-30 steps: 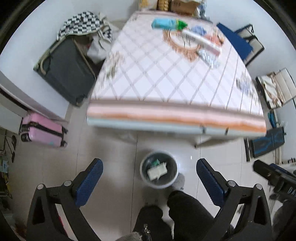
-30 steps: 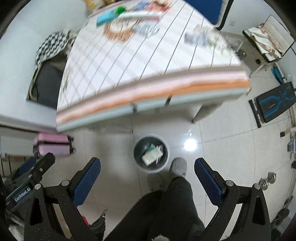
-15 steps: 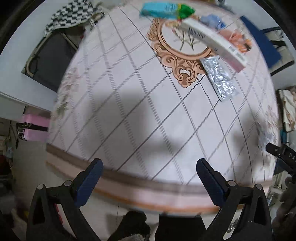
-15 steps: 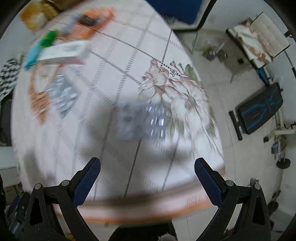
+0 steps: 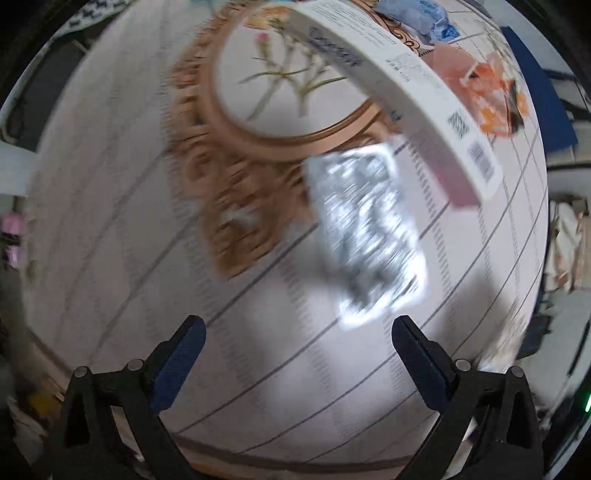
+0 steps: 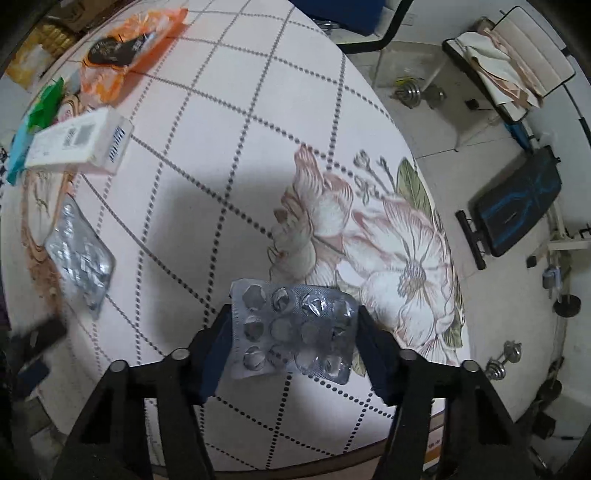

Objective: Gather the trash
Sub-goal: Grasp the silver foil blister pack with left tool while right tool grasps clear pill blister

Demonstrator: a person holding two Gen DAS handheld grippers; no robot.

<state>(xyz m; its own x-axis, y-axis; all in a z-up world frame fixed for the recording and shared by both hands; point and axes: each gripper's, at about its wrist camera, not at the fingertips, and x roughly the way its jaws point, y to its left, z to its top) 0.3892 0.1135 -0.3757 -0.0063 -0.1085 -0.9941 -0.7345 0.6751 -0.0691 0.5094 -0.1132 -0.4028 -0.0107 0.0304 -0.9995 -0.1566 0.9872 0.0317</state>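
In the right wrist view my right gripper [image 6: 293,334] is shut on an empty silver blister pack [image 6: 291,328] at the table's near right edge. A second silver blister pack [image 6: 79,256] lies to the left. In the blurred left wrist view that second blister pack [image 5: 369,236] lies just ahead of my left gripper [image 5: 295,354], which is open and empty above the tablecloth [image 5: 110,184]. A long white carton [image 5: 399,85] lies beyond the pack, also seen in the right wrist view [image 6: 79,142].
An orange wrapper [image 6: 125,48], a green and blue packet [image 6: 33,122] and a blue wrapper [image 5: 424,18] lie at the table's far side. A blue chair [image 6: 347,14], dumbbells [image 6: 417,94] and a black bench [image 6: 517,214] stand on the floor to the right.
Both grippers swung up from the floor bin to the tabletop. The right gripper closed on the near blister pack. The left gripper moved forward toward the other pack.
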